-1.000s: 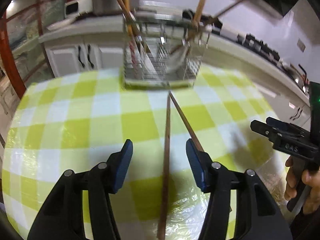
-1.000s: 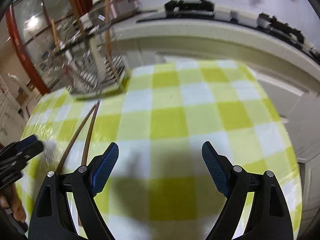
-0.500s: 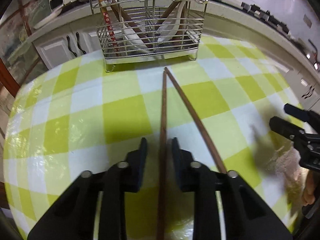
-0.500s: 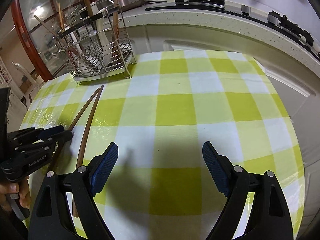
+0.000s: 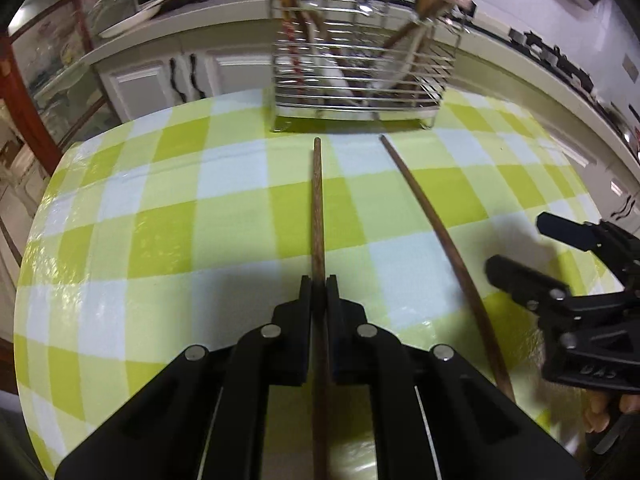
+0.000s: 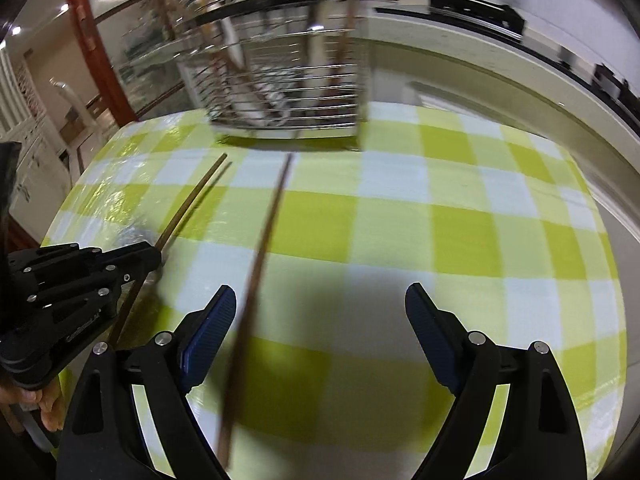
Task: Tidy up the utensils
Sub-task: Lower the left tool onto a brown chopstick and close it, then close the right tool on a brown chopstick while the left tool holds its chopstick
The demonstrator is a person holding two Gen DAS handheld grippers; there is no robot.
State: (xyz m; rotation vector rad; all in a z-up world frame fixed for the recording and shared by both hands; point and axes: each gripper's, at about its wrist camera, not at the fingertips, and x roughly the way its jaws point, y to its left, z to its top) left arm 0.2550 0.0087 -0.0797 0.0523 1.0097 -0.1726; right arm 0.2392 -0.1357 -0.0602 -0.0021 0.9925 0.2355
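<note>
Left wrist view: your left gripper (image 5: 319, 286) has just closed on thin brown wooden chopstick (image 5: 318, 208). Second chopstick (image 5: 436, 232) lies right of jaws, between your right gripper's (image 6: 320, 328) wide-open, empty jaws. Silver wire utensil rack (image 5: 360, 60) ahead; lift next.

The tablecloth (image 5: 224, 216) is checked in lime green, pale green and white. Two chopsticks are seen in dark reddish brown: one (image 5: 318, 208) between black fingers, the other (image 5: 436, 220) beside it. The left gripper (image 5: 319, 284) is black throughout; the right gripper (image 6: 320, 320) is black with blue ribbed pads (image 6: 208, 330). The wire rack (image 5: 360, 68) is shown in silver, and what seems to be red lettering is glimpsed on one blurred utensil inside. The cabinet doors (image 5: 140, 84) are white with black handles.
</note>
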